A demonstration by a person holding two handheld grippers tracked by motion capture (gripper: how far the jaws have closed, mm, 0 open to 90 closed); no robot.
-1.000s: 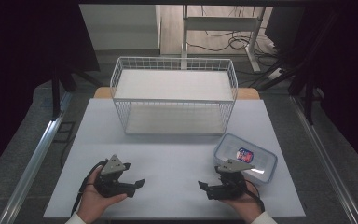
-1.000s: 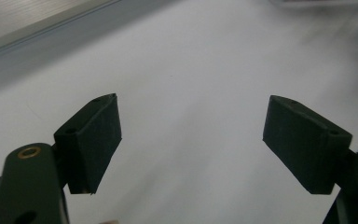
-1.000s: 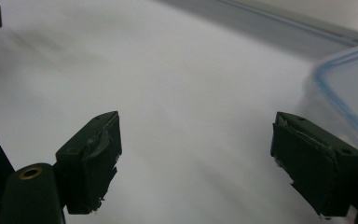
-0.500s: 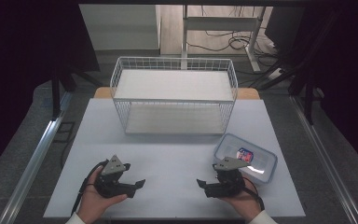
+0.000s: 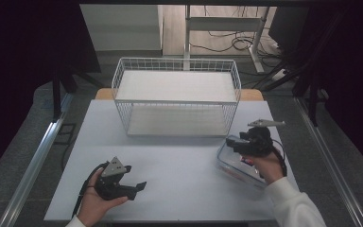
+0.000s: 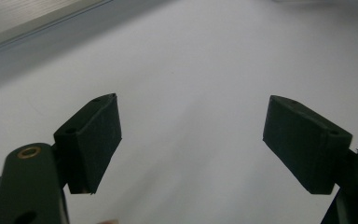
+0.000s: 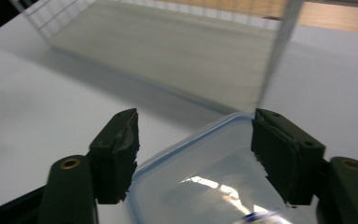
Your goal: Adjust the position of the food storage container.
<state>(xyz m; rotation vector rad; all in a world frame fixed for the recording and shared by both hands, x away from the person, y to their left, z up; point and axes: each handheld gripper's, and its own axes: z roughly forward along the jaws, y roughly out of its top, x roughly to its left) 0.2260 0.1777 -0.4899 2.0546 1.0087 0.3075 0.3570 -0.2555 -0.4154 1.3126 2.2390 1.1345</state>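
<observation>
Clear lidded container (image 5: 238, 163) sits on the worktop (image 5: 179, 161) near its right edge, just in front of the right end of the white wire basket (image 5: 177, 101); something with red and blue shows through its lid. Right tongs (image 5: 232, 143) are over the container's far corner. In the right gripper view the corner (image 7: 223, 154) lies between the two pads (image 7: 286, 158). The jaws have just been closing, but a gap remains on both sides: not yet a grip, so open. Approach by the corner probably gives a narrower span to pinch. Left tongs (image 5: 139, 187) rest low at the worktop's near left, wide open, nothing between them (image 6: 191, 154); judged idle, kept clear of the work.
</observation>
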